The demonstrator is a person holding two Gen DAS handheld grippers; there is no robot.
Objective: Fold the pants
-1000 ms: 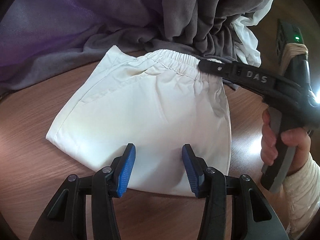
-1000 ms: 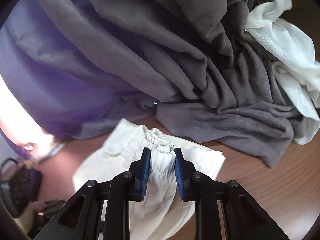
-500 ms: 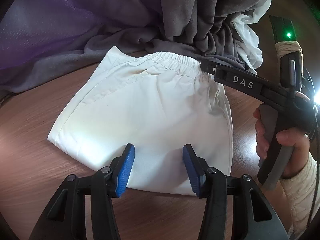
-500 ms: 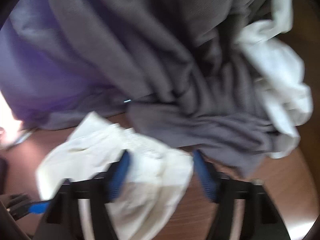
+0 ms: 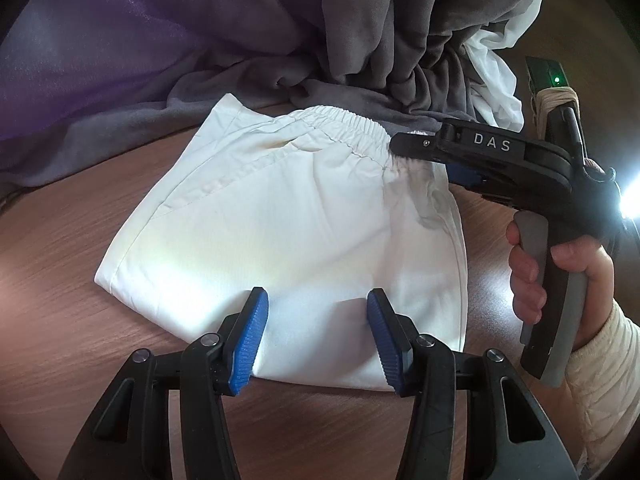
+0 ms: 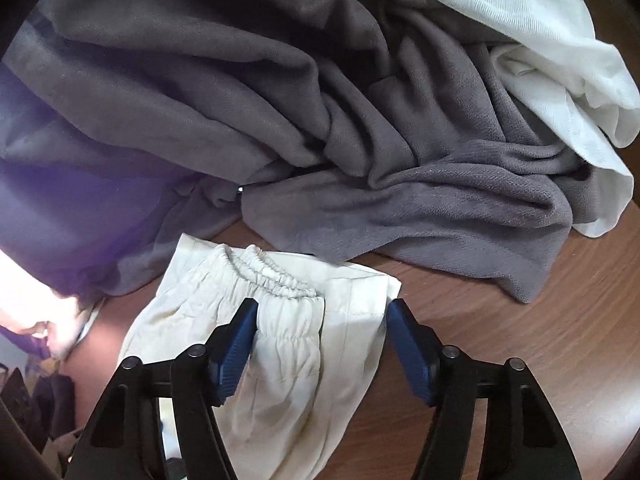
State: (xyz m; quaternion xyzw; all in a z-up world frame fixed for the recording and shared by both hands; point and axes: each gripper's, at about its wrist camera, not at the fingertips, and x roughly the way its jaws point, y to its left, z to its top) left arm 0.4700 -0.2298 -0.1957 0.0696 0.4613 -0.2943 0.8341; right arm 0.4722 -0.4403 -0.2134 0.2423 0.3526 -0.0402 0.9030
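Observation:
White folded pants (image 5: 304, 216) lie flat on the brown wooden table (image 5: 72, 312), elastic waistband toward the far side. My left gripper (image 5: 316, 336) is open, its blue pads hovering over the near folded edge. My right gripper (image 6: 320, 344) is open over the waistband corner (image 6: 280, 284); in the left wrist view it (image 5: 424, 152) reaches in from the right at that corner. The pants also show in the right wrist view (image 6: 288, 352).
A heap of grey cloth (image 6: 320, 120) lies just behind the pants, with purple fabric (image 5: 100, 52) at the left and a white garment (image 6: 560, 60) at the right. Bare table (image 6: 540, 352) lies right of the pants.
My right gripper was shut on the waistband and has opened, letting it go. The pants now lie flat. My left gripper has stayed open in place.

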